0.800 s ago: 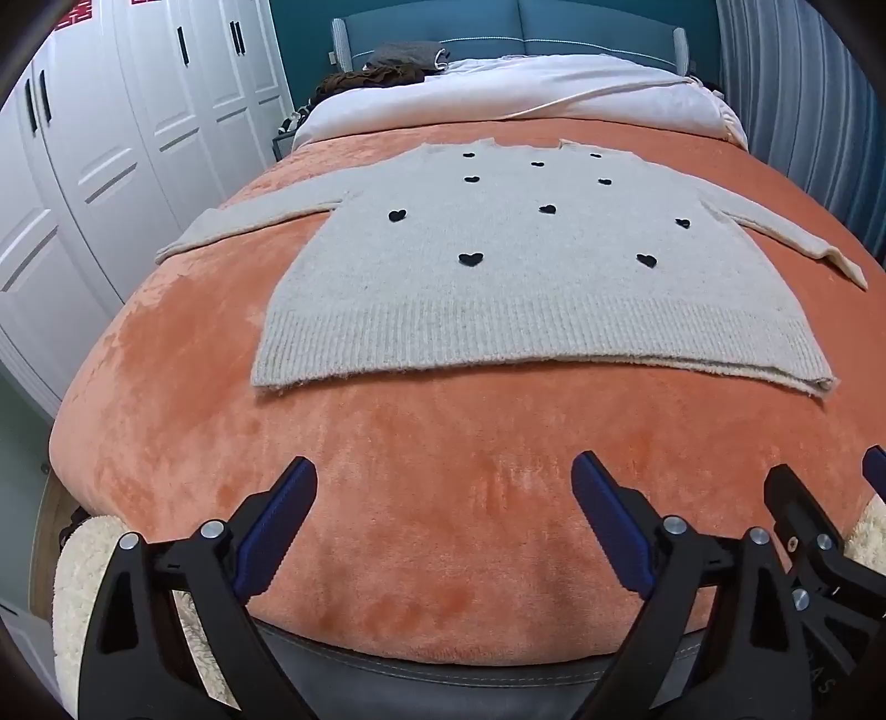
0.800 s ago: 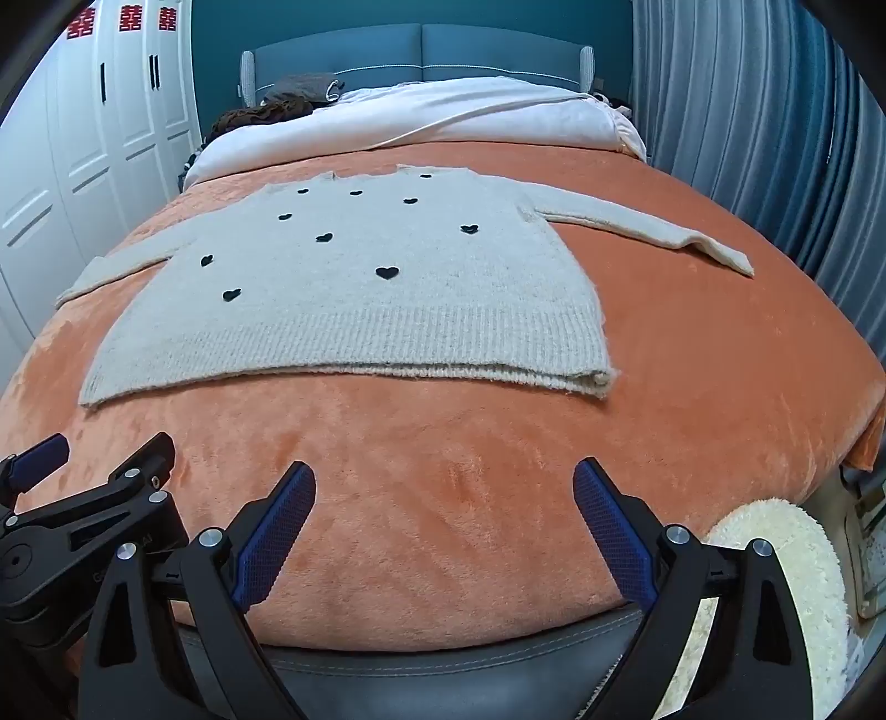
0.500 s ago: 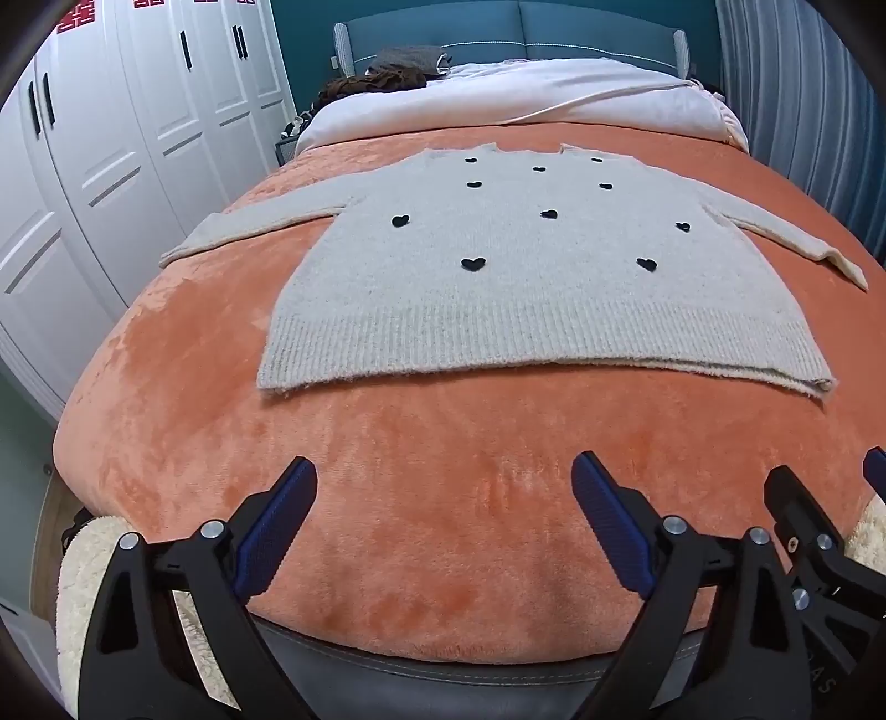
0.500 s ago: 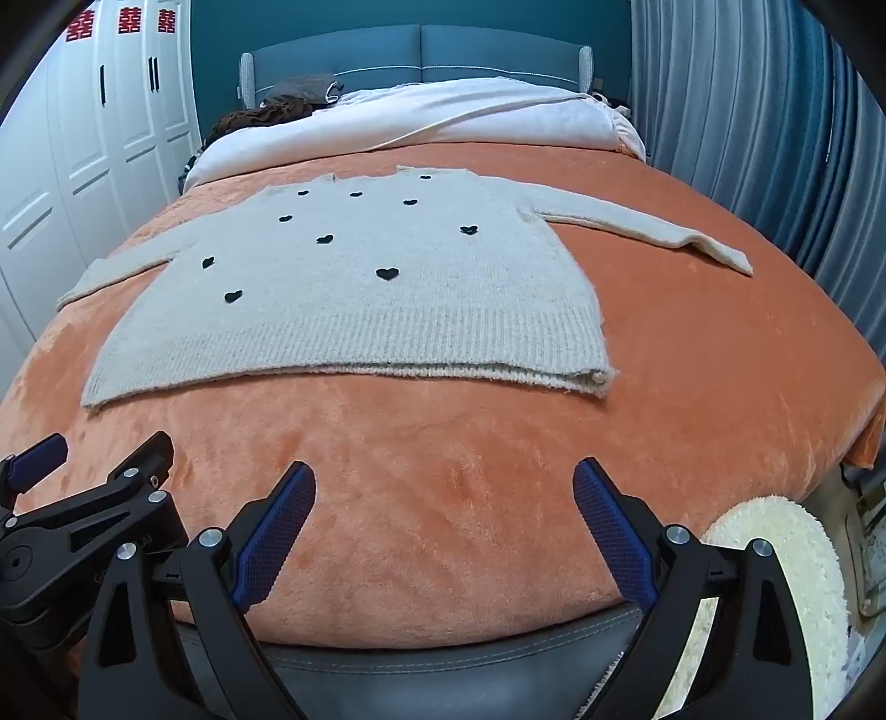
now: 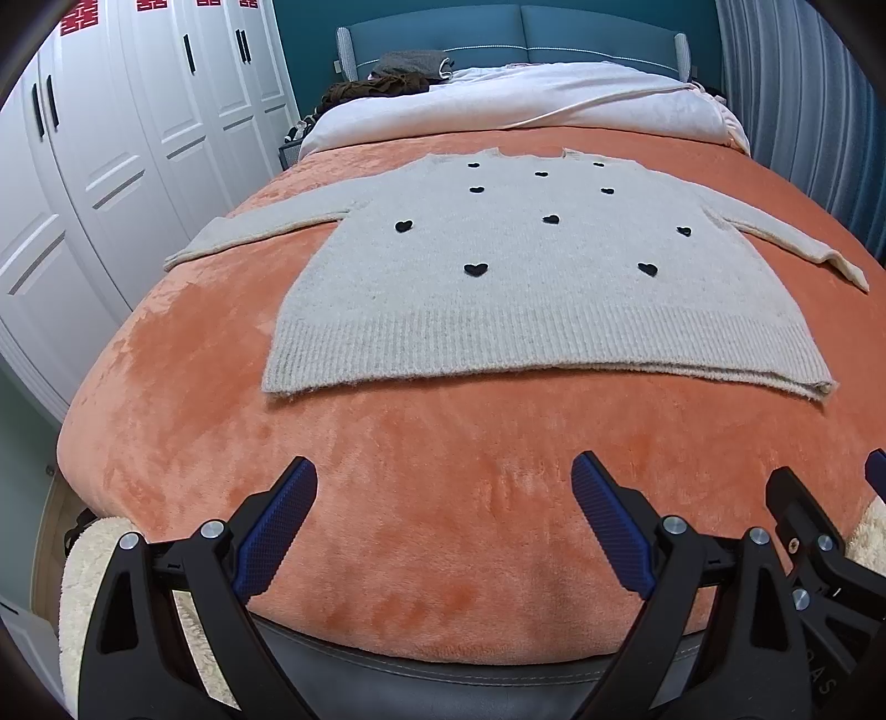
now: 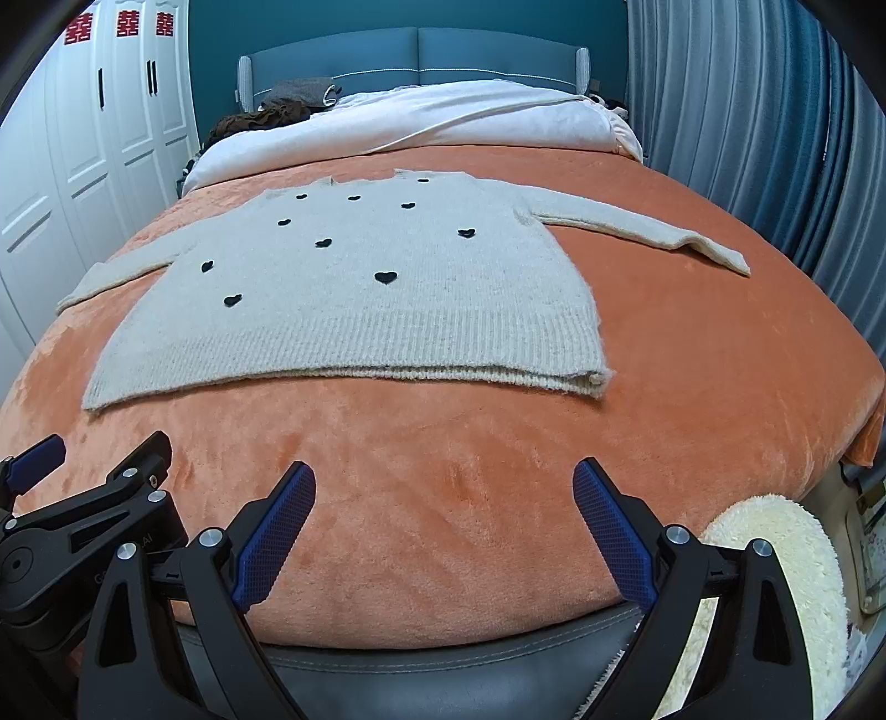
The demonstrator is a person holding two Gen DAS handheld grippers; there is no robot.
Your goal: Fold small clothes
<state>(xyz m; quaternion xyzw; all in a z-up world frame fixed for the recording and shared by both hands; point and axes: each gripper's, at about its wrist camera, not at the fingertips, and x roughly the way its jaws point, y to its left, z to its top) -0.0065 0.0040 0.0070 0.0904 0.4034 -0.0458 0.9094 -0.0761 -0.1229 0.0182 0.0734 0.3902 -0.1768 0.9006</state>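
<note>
Left gripper at the near foot edge of the bed, fingers spread wide, nothing between them; blue pads cross-hatched, set on black plastic arms with silver rivets. Right gripper beside it at the same edge, fingers likewise spread wide and empty; same textured blue pads. Each wrist view catches the other gripper at its side. Below the fingers: dark grey stitched bed frame; a cream, fleecy rug on the floor off the near right corner. Bed covered by an orange plush blanket, short pile, shaded in patches. Sweater lies flat on the blanket, centred across the bed, well apart from both grippers; light grey fuzzy knit, ribbed hem toward the near edge, small black hearts scattered over the front. Hem at the right corner shows two layers slightly offset. Left sleeve extends toward the left edge of the bed, right sleeve toward the right edge, both flat. Neckline toward the head of the bed. Beyond it: a white duvet, smooth, bunched across the far end; dark clothing heaped at its far left corner. Teal padded headboard. White panelled wardrobe along the left; blue-grey pleated curtains along the right.
</note>
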